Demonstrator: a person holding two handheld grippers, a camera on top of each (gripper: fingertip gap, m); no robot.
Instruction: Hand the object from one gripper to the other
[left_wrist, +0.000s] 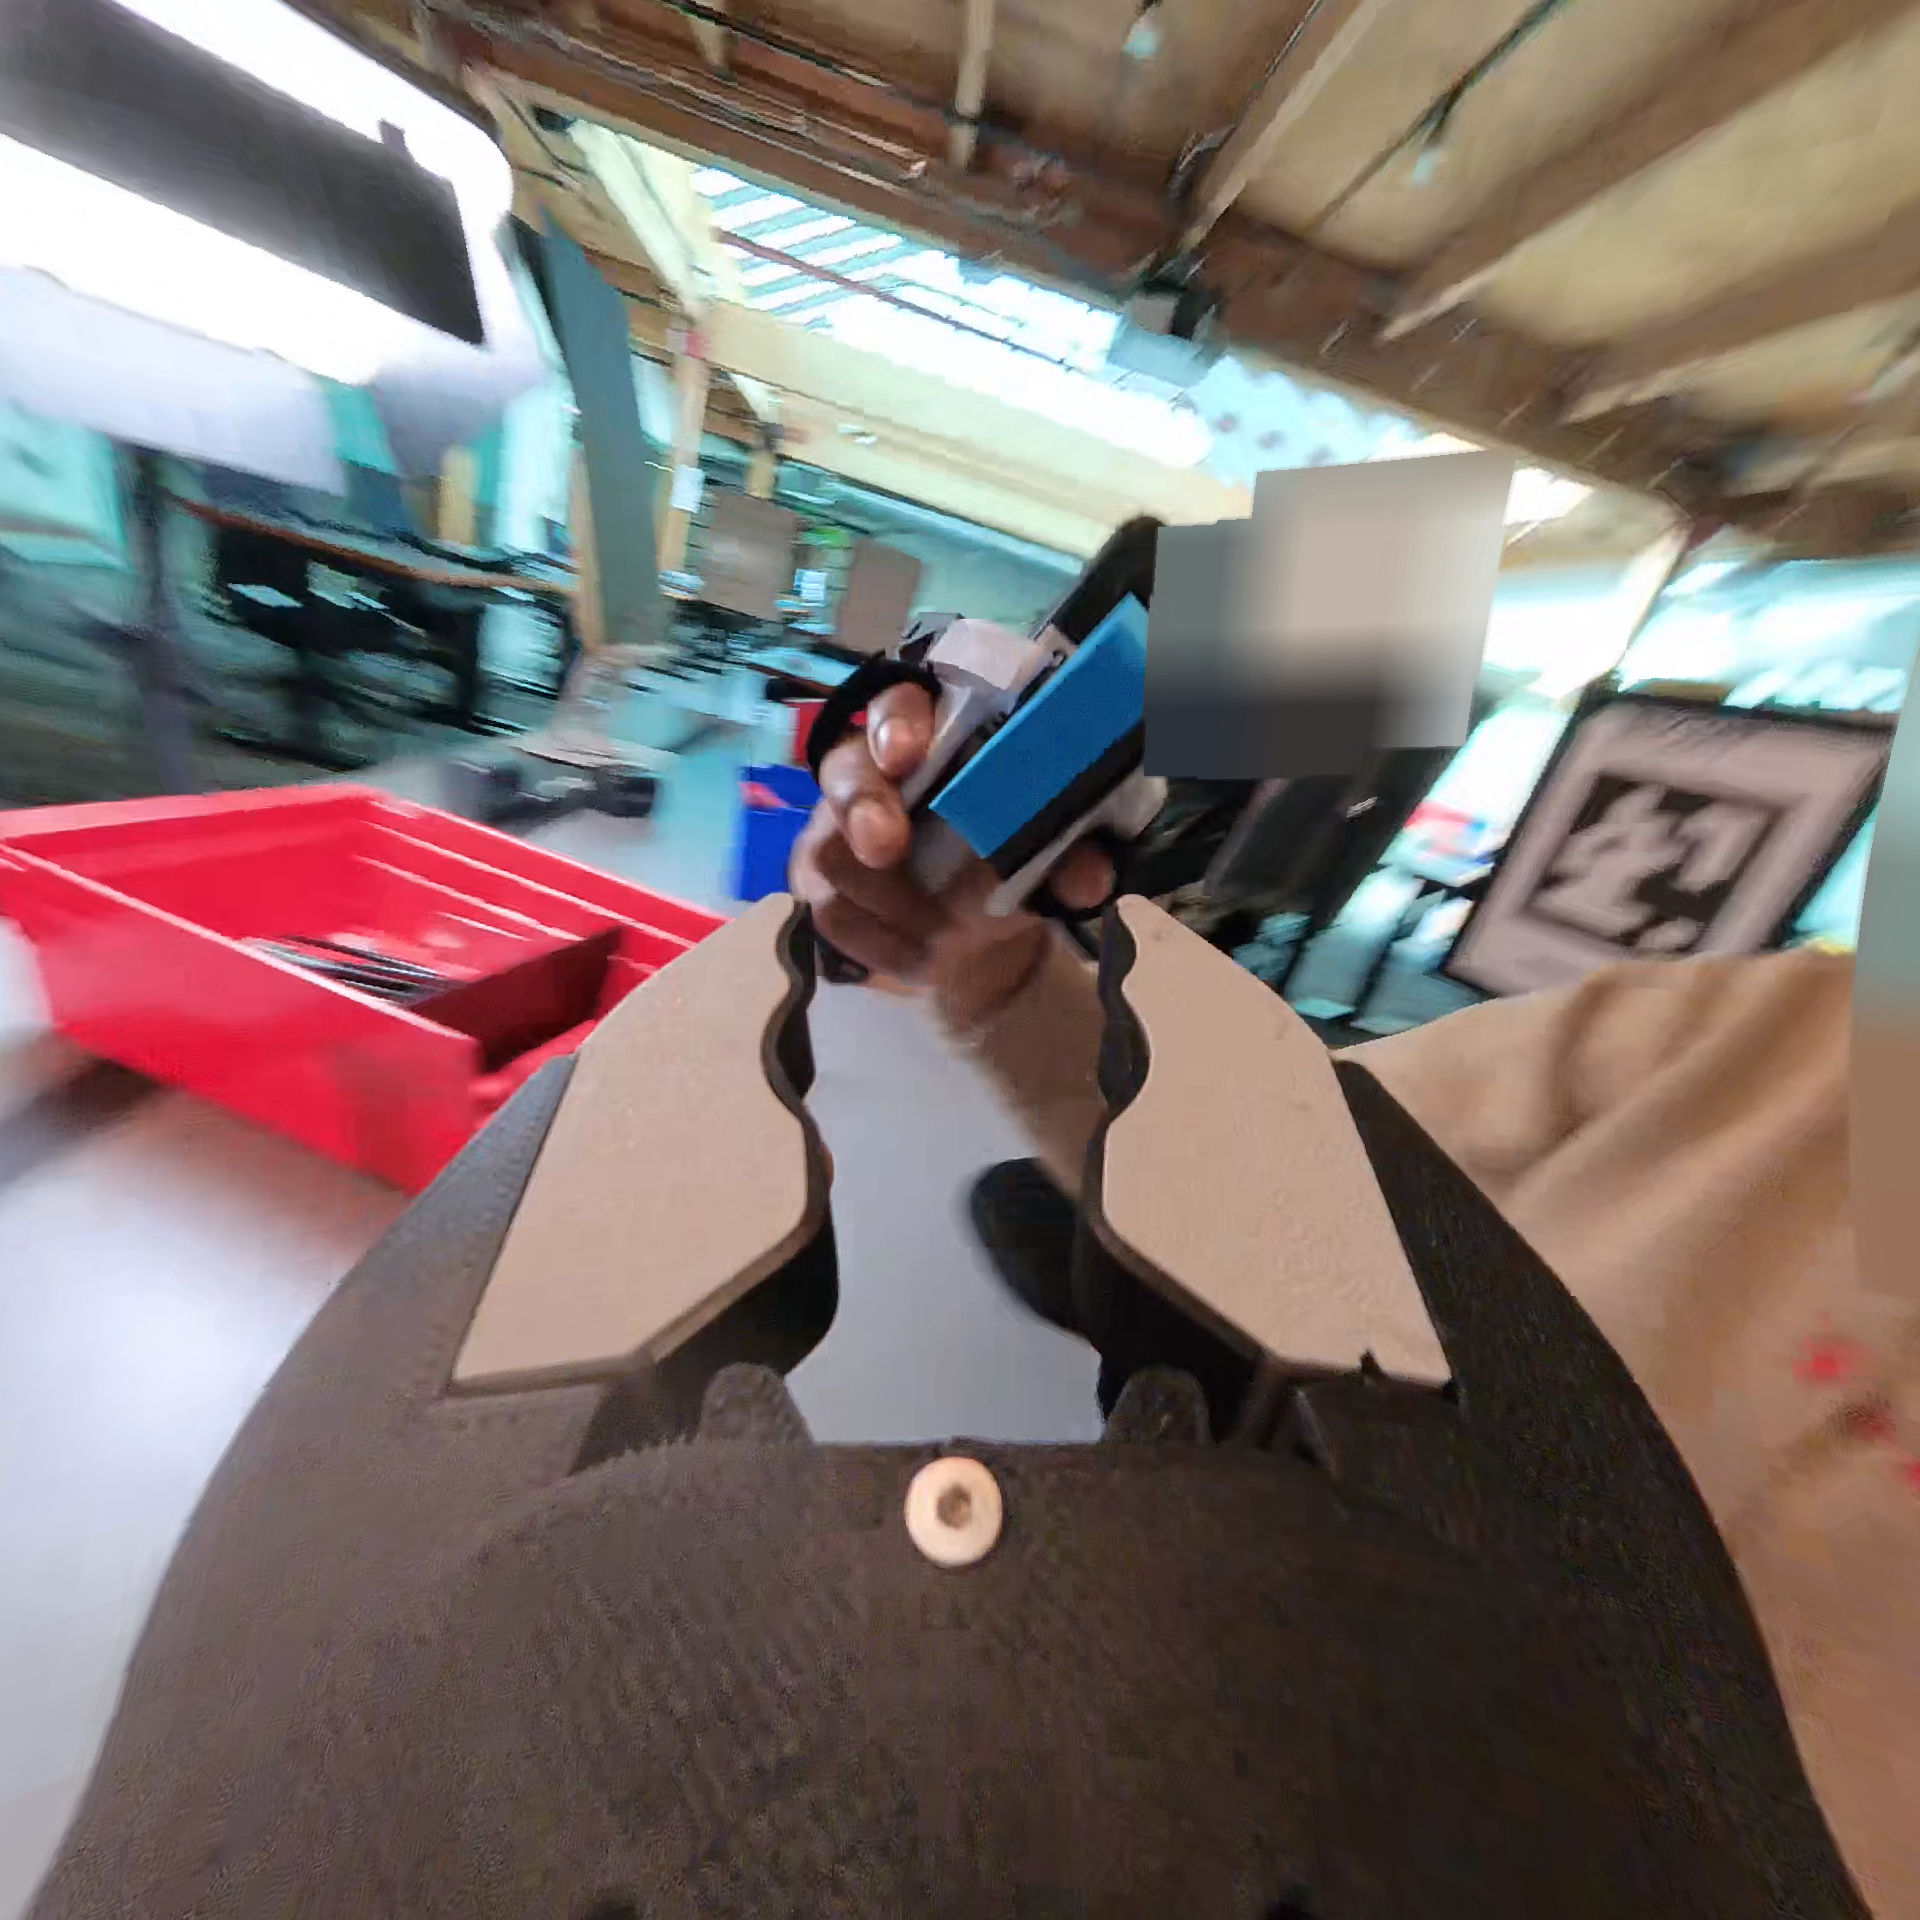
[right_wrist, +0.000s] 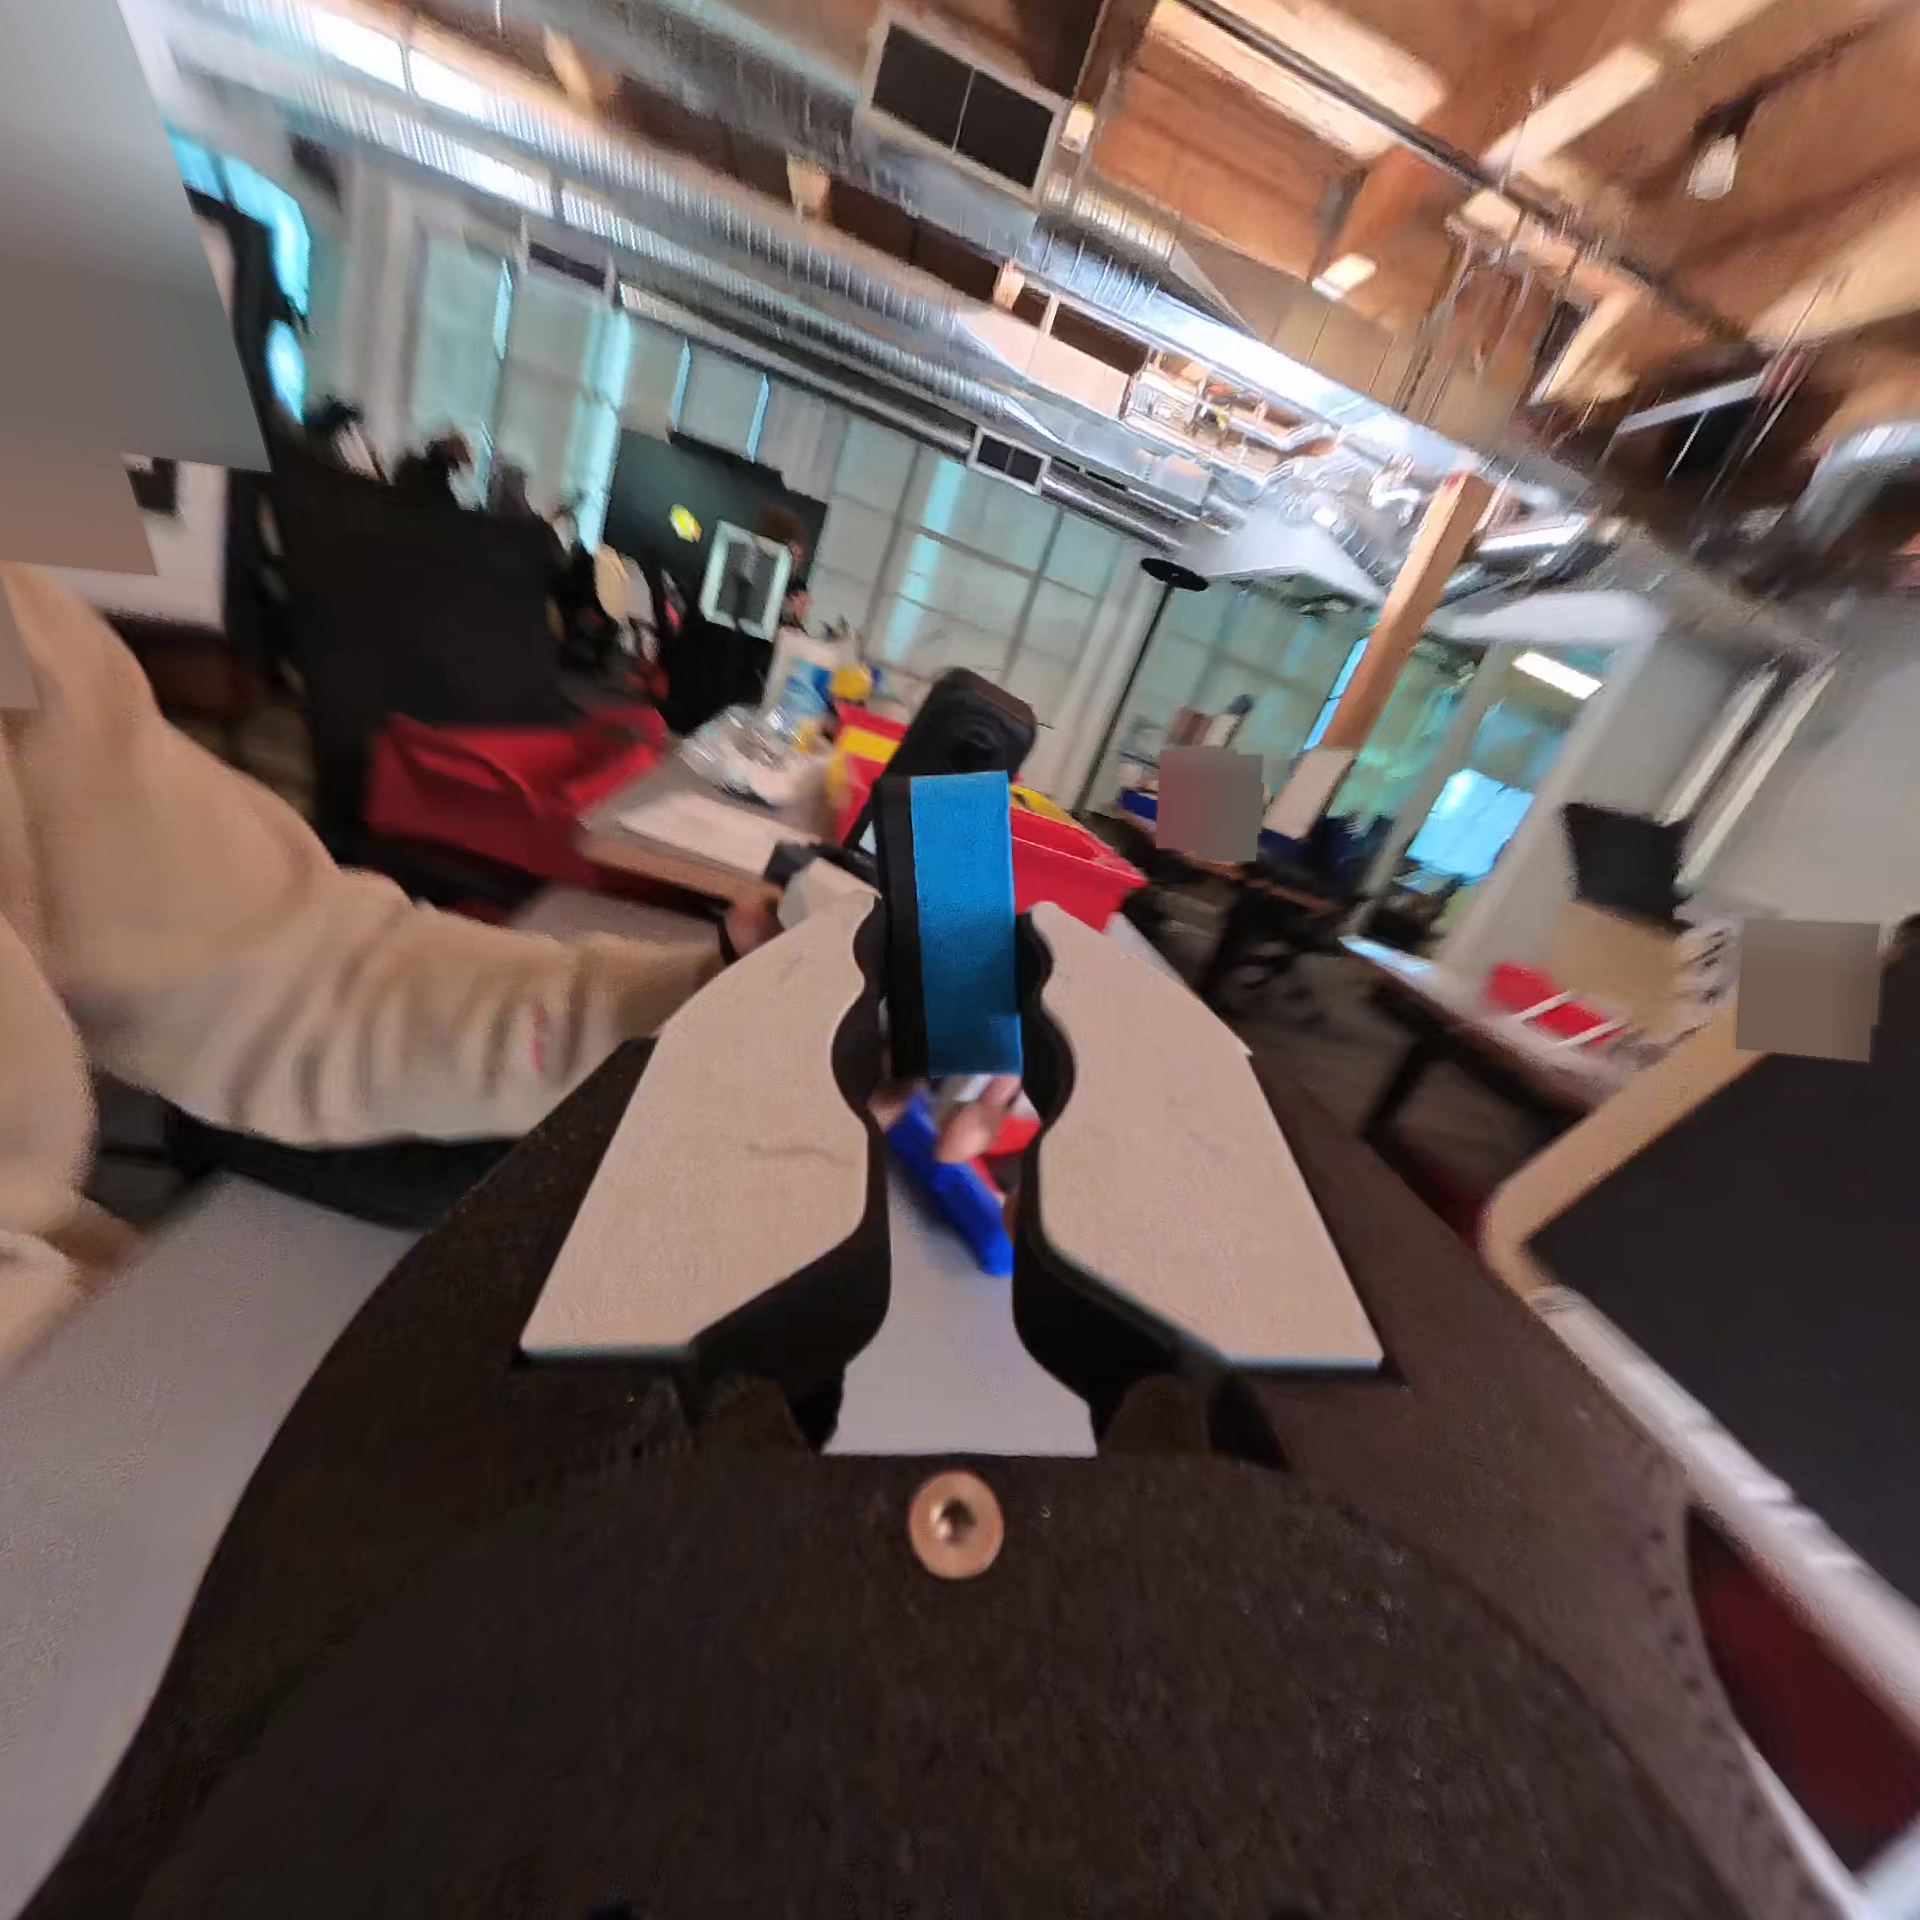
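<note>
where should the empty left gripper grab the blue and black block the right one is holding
Grip the free upper end of the blue and black block, above the right gripper, closing on its blue and black faces. The left gripper is open; that end stands clear.

Two hand-held grippers raised, one gaping, one clamped

The left gripper (left_wrist: 951, 914) has its jaws spread wide with nothing between them, and it points at the person's hand (left_wrist: 894, 862), which is wrapped around the right gripper's handle beyond the left gripper's fingertips, cream sleeve (left_wrist: 1621, 1122) trailing to the right of them. The right gripper (right_wrist: 951, 925) stands with its jaws drawn in, pinching the blue-and-black block (right_wrist: 961, 925) upright at their tips.
</note>
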